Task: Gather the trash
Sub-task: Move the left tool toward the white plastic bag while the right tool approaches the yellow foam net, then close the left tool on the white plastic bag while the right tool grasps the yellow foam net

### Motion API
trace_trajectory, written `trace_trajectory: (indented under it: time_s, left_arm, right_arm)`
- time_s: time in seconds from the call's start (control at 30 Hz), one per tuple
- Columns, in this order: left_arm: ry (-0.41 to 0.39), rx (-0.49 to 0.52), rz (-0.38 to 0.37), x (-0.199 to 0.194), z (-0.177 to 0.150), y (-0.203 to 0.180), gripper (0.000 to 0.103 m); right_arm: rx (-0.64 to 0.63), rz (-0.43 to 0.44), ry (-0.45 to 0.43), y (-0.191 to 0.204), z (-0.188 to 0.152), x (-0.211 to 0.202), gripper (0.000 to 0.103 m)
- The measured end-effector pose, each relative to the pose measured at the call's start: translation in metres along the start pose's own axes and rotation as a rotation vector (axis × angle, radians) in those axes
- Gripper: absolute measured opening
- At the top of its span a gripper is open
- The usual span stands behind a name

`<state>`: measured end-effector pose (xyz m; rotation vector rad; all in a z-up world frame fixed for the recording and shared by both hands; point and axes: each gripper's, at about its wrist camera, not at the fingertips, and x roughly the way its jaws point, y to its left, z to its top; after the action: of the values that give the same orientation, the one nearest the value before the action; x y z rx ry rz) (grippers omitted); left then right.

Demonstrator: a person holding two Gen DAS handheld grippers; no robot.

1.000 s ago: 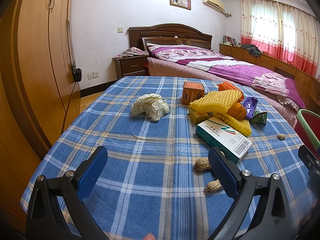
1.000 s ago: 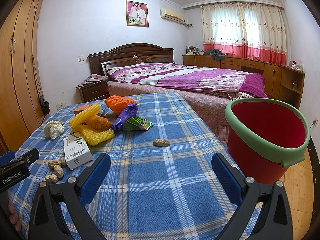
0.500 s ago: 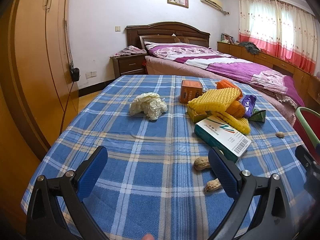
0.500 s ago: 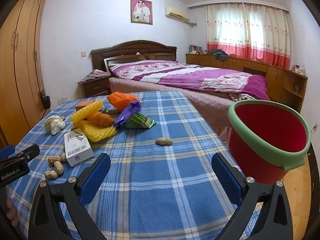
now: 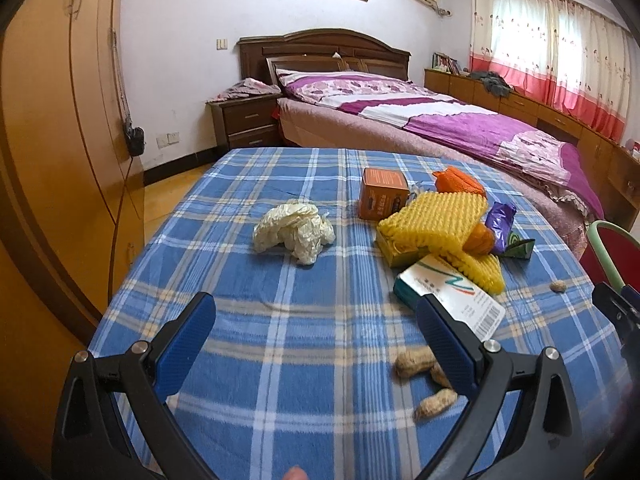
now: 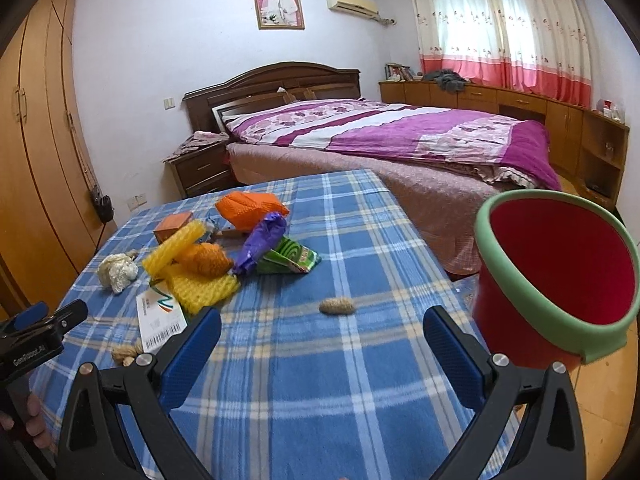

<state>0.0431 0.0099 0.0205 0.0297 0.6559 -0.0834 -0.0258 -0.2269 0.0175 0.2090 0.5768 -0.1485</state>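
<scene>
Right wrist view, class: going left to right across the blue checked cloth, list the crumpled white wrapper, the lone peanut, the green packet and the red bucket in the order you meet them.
crumpled white wrapper → green packet → lone peanut → red bucket

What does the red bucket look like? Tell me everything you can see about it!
The red bucket looks like smooth plastic, red inside and out, with a thick pale green rim around its wide round mouth. It looks empty as far as its inside shows. It appears tilted, though the fisheye lens may add to that. It sits beside the right edge of the blue plaid table, lower than the tabletop, near the bed. Its bottom is hidden, so what it rests on cannot be seen. Neither gripper touches it.
</scene>
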Motion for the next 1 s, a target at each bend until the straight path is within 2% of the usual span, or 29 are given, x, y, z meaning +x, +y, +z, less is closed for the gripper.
trace_trajectory:
  time_s: [0.13, 0.3, 0.4, 0.57, 0.77, 0.9, 1.0]
  left_arm:
    - [0.017, 0.002, 0.007, 0.011, 0.011, 0.004, 0.099]
    - [0.037, -0.001, 0.026, 0.032, 0.029, 0.011, 0.098]
    - [0.063, 0.003, 0.025, 0.048, 0.037, 0.015, 0.091]
    - [0.094, -0.004, 0.024, 0.074, 0.048, 0.022, 0.088]
    - [0.137, -0.048, -0.007, 0.099, 0.054, 0.030, 0.078]
    - [0.162, -0.054, -0.018, 0.111, 0.054, 0.034, 0.067]
    - [0.171, -0.070, -0.053, 0.115, 0.053, 0.039, 0.059]
  right_arm:
    - [0.015, 0.045, 0.023, 0.001, 0.009, 0.006, 0.103]
    - [0.019, 0.051, 0.028, 0.003, 0.022, 0.015, 0.103]
    - [0.028, 0.041, 0.029, 0.004, 0.027, 0.019, 0.103]
    - [0.041, 0.041, 0.078, 0.005, 0.033, 0.031, 0.103]
    - [0.030, 0.055, 0.122, 0.016, 0.039, 0.040, 0.103]
    - [0.014, 0.064, 0.134, 0.029, 0.044, 0.044, 0.103]
    - [-0.007, 0.064, 0.136, 0.039, 0.047, 0.047, 0.103]
